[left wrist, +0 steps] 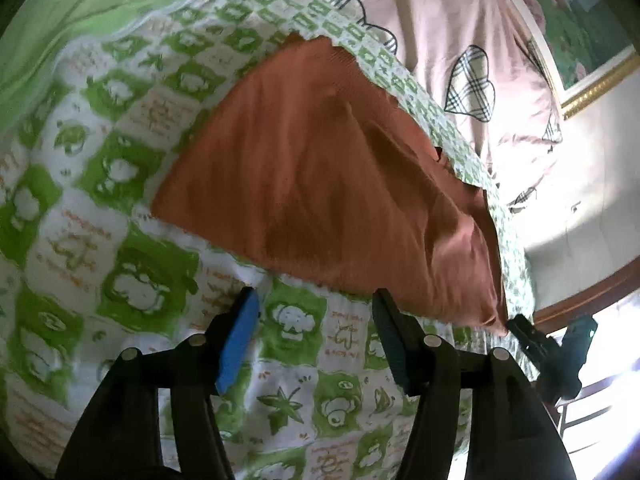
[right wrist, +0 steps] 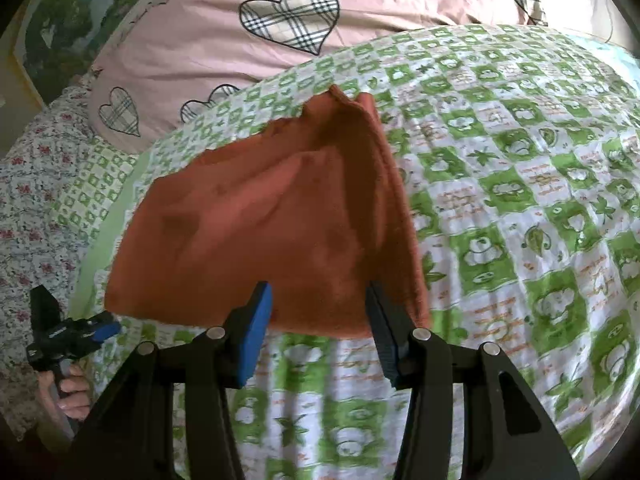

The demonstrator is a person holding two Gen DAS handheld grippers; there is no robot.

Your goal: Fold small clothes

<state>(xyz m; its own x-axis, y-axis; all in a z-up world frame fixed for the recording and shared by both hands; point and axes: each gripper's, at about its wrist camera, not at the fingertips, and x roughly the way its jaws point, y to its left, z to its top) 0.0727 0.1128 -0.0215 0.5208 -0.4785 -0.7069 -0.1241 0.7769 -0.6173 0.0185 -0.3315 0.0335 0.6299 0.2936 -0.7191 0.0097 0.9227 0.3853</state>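
A rust-orange garment (left wrist: 320, 184) lies folded on a green and white checked bedspread (left wrist: 120, 208). It also shows in the right wrist view (right wrist: 272, 216), with a raised fold along its right side. My left gripper (left wrist: 316, 300) is open and empty, just short of the garment's near edge. My right gripper (right wrist: 318, 292) is open, its fingertips at the garment's near edge, nothing held. The right gripper also shows in the left wrist view (left wrist: 552, 344) at the garment's right corner. The left gripper shows at the far left of the right wrist view (right wrist: 64, 332), held by a hand.
A pink duvet with plaid hearts (right wrist: 280, 20) lies behind the bedspread (right wrist: 520, 200). A floral sheet (right wrist: 32, 184) is at the left. A framed picture (left wrist: 580, 40) hangs on the wall; the bed's wooden edge (left wrist: 592, 288) is at the right.
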